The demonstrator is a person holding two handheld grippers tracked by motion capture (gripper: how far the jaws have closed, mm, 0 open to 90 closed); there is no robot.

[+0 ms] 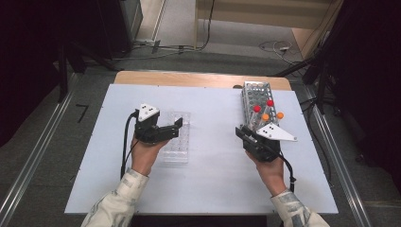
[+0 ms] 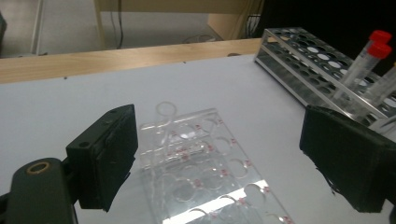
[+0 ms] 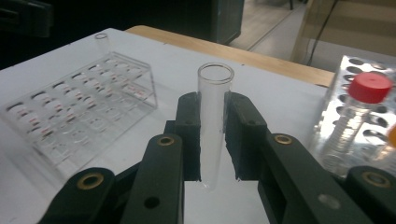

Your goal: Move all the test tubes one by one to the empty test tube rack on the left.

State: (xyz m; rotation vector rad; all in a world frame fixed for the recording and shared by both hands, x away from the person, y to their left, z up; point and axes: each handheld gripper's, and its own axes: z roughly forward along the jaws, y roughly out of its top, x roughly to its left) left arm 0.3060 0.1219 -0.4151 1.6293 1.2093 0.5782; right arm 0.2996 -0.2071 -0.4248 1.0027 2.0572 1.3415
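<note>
On the white worktop [image 1: 208, 170] lie two racks, well apart. At the left lies a clear rack [image 1: 176, 137], a flat acrylic block with rows of round wells marked in red; one open glass tube [image 2: 164, 122] stands upright in a far corner well, and the other wells look empty. At the right is a metal rack [image 1: 257, 101] of punched holes, holding capped tubes: two with red caps [image 1: 263, 106] and two with orange caps [image 1: 273, 116], all near its close end. In the left gripper view the red-capped tubes [image 2: 369, 58] lean slightly in their holes.

The right hand-held gripper [image 3: 215, 135] sits just in front of the metal rack, its jaws closed on a tube [image 3: 214, 116]. That tube is clear glass, uncapped, with a plain round rim and a rounded bottom, empty as far as I can tell. It stands upright between the black pads, gripped around its middle, rim above the jaws and bottom below them, off the worktop.

The left hand-held gripper [image 2: 224, 158] hovers over the near end of the clear rack with jaws wide apart, holding nothing.
</note>
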